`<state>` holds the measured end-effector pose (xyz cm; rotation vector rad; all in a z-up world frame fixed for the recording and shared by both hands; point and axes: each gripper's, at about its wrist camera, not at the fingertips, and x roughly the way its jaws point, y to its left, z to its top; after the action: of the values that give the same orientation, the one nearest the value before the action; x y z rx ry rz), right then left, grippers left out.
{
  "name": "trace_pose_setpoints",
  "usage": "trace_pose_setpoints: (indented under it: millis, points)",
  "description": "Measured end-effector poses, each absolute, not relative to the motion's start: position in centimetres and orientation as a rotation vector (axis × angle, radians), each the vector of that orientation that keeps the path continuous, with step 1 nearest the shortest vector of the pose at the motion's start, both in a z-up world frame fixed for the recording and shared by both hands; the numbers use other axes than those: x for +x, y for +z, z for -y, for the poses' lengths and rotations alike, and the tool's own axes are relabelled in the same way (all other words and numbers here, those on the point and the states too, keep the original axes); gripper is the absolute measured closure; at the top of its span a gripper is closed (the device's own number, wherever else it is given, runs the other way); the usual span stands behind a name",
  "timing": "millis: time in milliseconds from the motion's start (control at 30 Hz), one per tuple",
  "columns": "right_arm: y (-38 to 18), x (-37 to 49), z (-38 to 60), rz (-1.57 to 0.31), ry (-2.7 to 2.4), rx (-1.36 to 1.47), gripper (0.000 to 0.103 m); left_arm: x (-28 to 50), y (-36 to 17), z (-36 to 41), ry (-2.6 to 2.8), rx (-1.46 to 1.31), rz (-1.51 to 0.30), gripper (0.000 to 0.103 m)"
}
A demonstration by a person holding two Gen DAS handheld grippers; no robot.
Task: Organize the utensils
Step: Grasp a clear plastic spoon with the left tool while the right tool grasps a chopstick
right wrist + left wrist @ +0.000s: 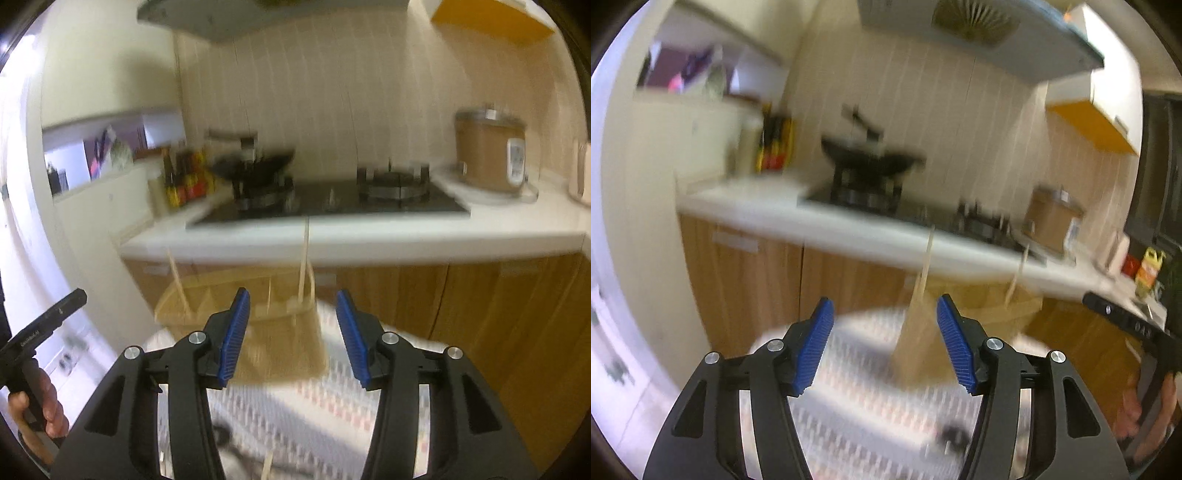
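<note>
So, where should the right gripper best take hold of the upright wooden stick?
Probably on the bare upper shaft of the wooden stick, coming from the front with the open right gripper around it. It stands nearly upright in the wooden holder; its lower end is blurred.

a home kitchen is showing here: a wok [255,162] is sitting on a gas hob [328,199], a rice cooker [489,149] standing on the white worktop [369,236].

1. Two burners [393,182] sat on the stove.
2. One wok [255,162] stood on the left burner.
3. One rice cooker [489,147] was on the counter.
4. Several sauce bottles [186,177] were too blurred to count.
</note>
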<state>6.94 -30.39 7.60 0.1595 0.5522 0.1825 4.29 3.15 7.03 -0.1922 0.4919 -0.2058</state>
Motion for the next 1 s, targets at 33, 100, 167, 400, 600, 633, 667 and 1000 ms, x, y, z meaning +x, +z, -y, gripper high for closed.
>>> trace_pose_setpoints:
  millis: [33,100,167,400,600,633,667,1000]
  points:
    - [6.7,7.0,30.2,-0.622,0.199,0.151,0.058,4.2,6.1,-3.3,-0.218,-0.167,-0.561,0.048]
    - [4.9,7.2,29.7,-0.745,0.247,0.141,0.058,3.8,4.4,-3.4,-0.243,-0.126,-0.671,0.049]
    - [2.8,7.6,29.1,-0.884,0.285,0.136,0.058,3.4,2.0,-3.5,-0.27,-0.098,-0.817,0.049]
    - [-2.5,7.5,28.2,-1.156,0.343,0.172,0.058,1.8,-3.4,-3.1,-0.473,-0.145,-1.136,0.05]
    - [-4.2,7.2,26.5,-1.222,0.349,0.142,0.075,1.1,-6.1,-0.7,-0.464,-0.063,-1.22,0.056]
    - [-4.4,7.3,26.2,-1.223,0.353,0.138,0.08,1.0,-6.1,-0.4,-0.45,-0.052,-1.21,0.056]
    - [-4.7,7.4,25.8,-1.23,0.349,0.125,0.086,0.9,-6.2,-0.3,-0.442,-0.04,-1.204,0.056]
    - [-6.5,8.8,23.9,-1.265,0.34,0.126,0.086,0.1,-6.7,2.8,-0.376,0.137,-1.182,0.057]
